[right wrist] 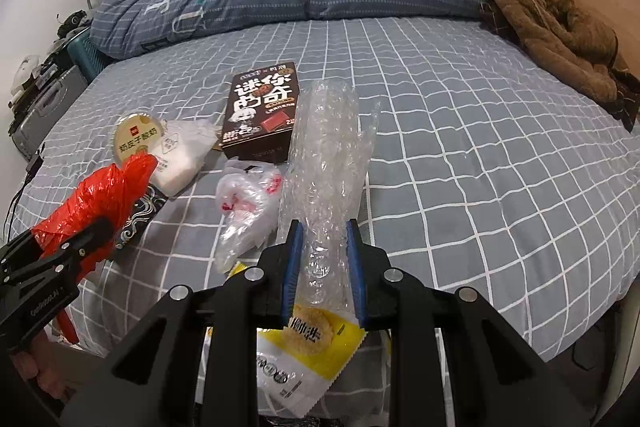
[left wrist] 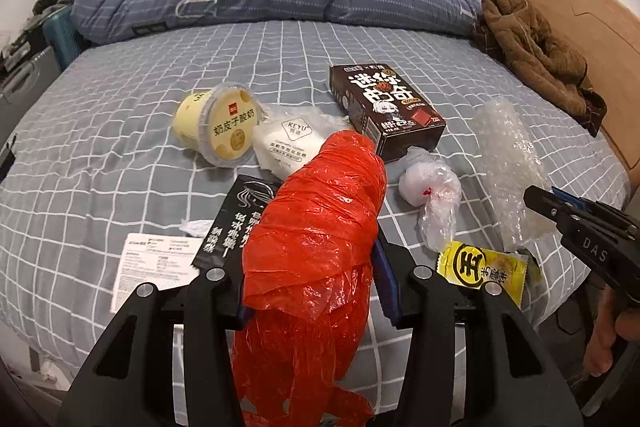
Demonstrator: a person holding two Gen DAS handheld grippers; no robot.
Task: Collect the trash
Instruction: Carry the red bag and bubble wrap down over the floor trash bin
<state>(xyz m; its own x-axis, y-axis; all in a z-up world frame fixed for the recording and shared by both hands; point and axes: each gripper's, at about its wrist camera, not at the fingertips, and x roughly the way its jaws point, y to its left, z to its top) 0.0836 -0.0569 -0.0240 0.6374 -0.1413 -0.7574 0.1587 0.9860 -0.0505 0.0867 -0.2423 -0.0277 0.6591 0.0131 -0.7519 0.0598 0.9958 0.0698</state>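
1. Two pieces of trash are in my grip, one per hand; the rest still lies on the bed (left wrist: 360, 39).
2. My left gripper (left wrist: 308, 275) is closed partway around a crumpled red plastic bag (left wrist: 320, 211). The pads press into its sides, and the bag sticks out ahead of the fingers and hangs down behind them.
3. My right gripper (right wrist: 324, 267) is nearly closed on a roll of bubble wrap (right wrist: 328, 147), pinching its near end. The far end reaches out over the bedsheet toward the brown box (right wrist: 262, 111).
4. A yellow snack packet (right wrist: 316, 343) shows just below my right fingers. I cannot tell whether it is caught in the grip or only lying under it.
5. Still waiting on the sheet: a yogurt cup (left wrist: 218, 123) on its side, a white cotton-pad pack (left wrist: 288, 143) touching it, the brown box, a knotted clear bag (left wrist: 432, 191), a black sachet (left wrist: 236, 223), a white paper label (left wrist: 156, 267) and a small scrap of tissue (left wrist: 194, 227).
6. No bin or open trash bag is in either view, so I cannot say where these two pieces go.
7. My judgement: the job is at an early stage, with most of the litter untouched.
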